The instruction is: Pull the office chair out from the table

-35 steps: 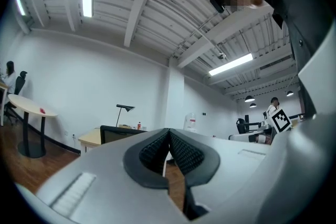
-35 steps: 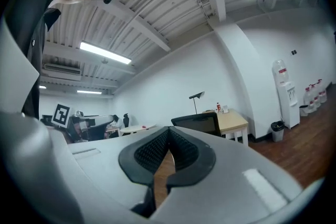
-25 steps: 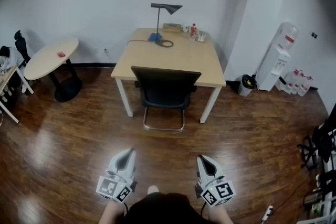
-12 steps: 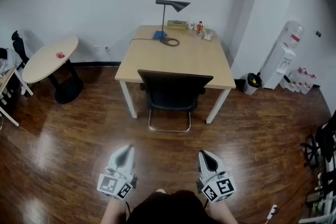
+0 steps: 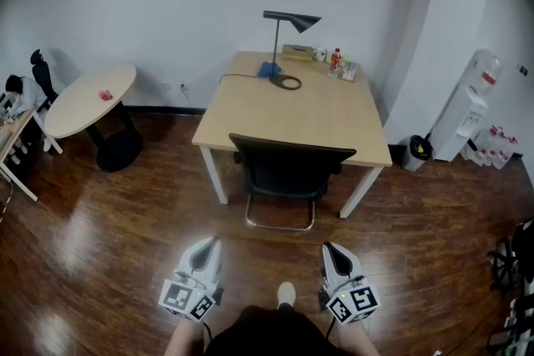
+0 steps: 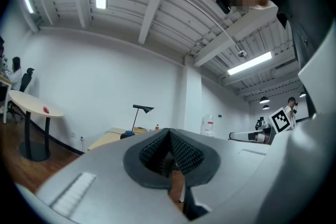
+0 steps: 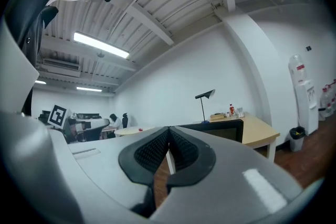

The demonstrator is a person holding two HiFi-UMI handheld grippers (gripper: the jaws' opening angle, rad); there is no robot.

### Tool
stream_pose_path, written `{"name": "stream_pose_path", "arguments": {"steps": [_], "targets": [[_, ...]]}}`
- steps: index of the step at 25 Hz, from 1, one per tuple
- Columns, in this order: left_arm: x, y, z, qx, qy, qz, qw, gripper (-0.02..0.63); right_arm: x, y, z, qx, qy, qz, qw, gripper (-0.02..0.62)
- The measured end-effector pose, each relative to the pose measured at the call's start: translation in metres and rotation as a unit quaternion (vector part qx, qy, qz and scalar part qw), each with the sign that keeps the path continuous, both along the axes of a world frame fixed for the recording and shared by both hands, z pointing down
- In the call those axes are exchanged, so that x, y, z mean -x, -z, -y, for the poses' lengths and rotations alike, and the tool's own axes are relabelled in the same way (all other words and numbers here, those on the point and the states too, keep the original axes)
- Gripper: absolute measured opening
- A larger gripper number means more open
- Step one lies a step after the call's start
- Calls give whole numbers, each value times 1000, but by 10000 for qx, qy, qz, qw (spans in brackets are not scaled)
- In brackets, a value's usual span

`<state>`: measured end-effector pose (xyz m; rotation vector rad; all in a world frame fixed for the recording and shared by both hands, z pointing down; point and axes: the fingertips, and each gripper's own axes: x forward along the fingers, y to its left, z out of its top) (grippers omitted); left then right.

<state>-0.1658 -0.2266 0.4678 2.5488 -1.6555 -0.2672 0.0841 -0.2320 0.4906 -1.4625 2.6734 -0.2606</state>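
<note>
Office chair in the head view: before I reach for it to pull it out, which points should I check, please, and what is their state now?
1. Office chair tucked at the table, backrest toward the person: ok.
2. Left gripper jaws open for a grasp: not ok, they are together, nothing between them.
3. Right gripper jaws open: not ok, also together and empty.
4. Both within reach of the backrest: not ok, bare floor lies between.
5. Wood floor behind the chair free for pulling: ok, nothing seen there.
6. Chair base free under the table: cannot tell.
</note>
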Motion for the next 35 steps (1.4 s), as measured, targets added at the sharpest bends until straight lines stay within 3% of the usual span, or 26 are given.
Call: {"name": "stream_pose_path", "arguments": {"steps": [9,19,24,35], "targets": [[-5,14,75,-44,80,180,9998,2,-26,20,90,-219,-16,-8,9998,14],[-58,13,156,-212,-138,364,9990,2,-59,17,165,-269,242,-267,9990,23],[-64,24,189,-439,291,448,9976,3,-63,23,192,-354,647,-746,9945,64],[-80,-3,237,-94,50,583,9982,3,-72,3,235,-279,540,-902,9941,64]]}}
